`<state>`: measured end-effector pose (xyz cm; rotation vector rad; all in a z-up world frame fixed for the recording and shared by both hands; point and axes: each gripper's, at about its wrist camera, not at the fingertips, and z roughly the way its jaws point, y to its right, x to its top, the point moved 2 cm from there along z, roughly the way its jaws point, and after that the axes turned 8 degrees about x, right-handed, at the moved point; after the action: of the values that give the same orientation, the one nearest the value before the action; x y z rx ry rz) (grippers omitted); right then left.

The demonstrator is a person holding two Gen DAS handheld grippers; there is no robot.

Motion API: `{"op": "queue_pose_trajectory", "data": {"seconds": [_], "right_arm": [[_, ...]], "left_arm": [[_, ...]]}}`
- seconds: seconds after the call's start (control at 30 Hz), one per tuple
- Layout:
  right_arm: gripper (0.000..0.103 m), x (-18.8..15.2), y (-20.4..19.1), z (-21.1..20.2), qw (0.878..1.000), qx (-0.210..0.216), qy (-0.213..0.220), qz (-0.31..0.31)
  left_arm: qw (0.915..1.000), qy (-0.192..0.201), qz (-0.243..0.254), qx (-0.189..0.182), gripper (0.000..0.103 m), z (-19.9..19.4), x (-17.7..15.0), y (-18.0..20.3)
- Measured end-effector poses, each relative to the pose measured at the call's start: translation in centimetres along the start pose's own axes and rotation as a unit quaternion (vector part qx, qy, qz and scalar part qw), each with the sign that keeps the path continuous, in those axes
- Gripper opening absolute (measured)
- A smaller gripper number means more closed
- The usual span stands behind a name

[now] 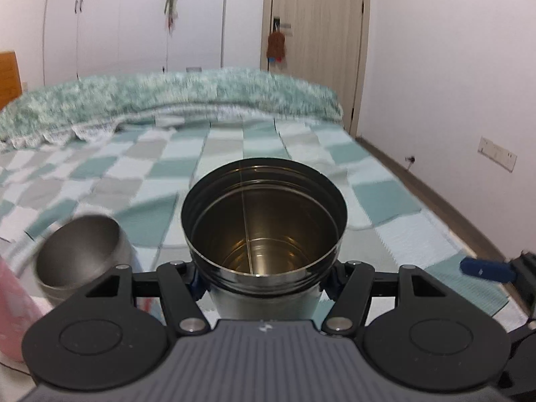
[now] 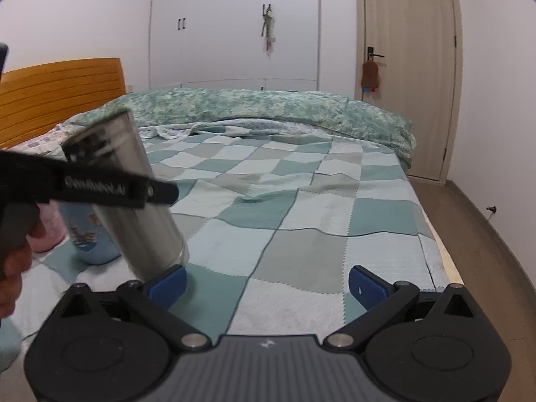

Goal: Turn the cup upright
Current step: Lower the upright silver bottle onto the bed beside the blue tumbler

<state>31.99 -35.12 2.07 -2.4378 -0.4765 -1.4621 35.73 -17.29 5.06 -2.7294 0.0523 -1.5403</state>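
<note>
My left gripper point(image 1: 263, 281) is shut on a steel cup point(image 1: 264, 227), mouth up and tilted toward the camera, its inside bare. In the right wrist view the same cup point(image 2: 134, 201) is at the left, leaning, held above the checked bed cover point(image 2: 301, 221) by the left gripper's black body. My right gripper point(image 2: 266, 284) is open and empty, blue pads wide apart over the cover.
A second steel cup point(image 1: 80, 254) sits at the lower left beside a pink thing point(image 1: 13, 311). A blue printed cup point(image 2: 87, 238) and a pink one point(image 2: 50, 224) stand behind the held cup. A green quilt point(image 2: 268, 110) lies at the bed's far side. The wooden floor point(image 2: 469, 227) runs along the right.
</note>
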Motion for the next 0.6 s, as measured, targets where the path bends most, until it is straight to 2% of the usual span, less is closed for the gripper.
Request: {"op": "queue_pose_trajectory", "data": {"seconds": [0.03,0.1,0.2,0.23,0.27,0.33,0.43,0.6], "right_arm": [[0.103,-0.1,0.1,0.3,1.0,-0.001,0.0,0.0],[0.103,-0.4,0.2,0.9,1.0,-0.006,-0.003,-0.003],[0.103,-0.7,0.3,1.7,1.0,-0.016,-0.01,-0.01],[0.103,-0.7,0.3,1.9,1.0,-0.016,-0.012,-0.01],[0.103,-0.7,0.3,2.0,1.0,-0.016,-0.013,-0.009],[0.103,-0.7,0.3,2.0,1.0,-0.017,-0.013,-0.01],[0.103,-0.7,0.2,1.7,1.0,-0.018,-0.011,-0.011],[0.103,-0.4,-0.3,0.4,1.0,-0.02,-0.007,-0.013]], "left_arm": [[0.9999,-0.01,-0.001,-0.002,0.064,0.6,-0.5,-0.2],[1.0,0.002,-0.001,-0.005,0.064,1.1,-1.0,-0.6],[1.0,-0.002,0.003,-0.008,0.064,1.2,-0.9,-0.7],[0.9999,-0.005,0.007,-0.008,0.069,1.1,-1.0,-0.5],[0.9998,-0.011,0.011,-0.009,0.082,1.2,-1.0,-0.4],[0.9999,-0.006,0.014,-0.005,0.099,1.0,-1.1,-0.3],[0.9995,0.016,0.025,0.002,0.103,-0.1,-0.9,-0.2],[0.9989,0.038,0.027,0.007,0.103,-3.0,-0.5,-0.3]]}}
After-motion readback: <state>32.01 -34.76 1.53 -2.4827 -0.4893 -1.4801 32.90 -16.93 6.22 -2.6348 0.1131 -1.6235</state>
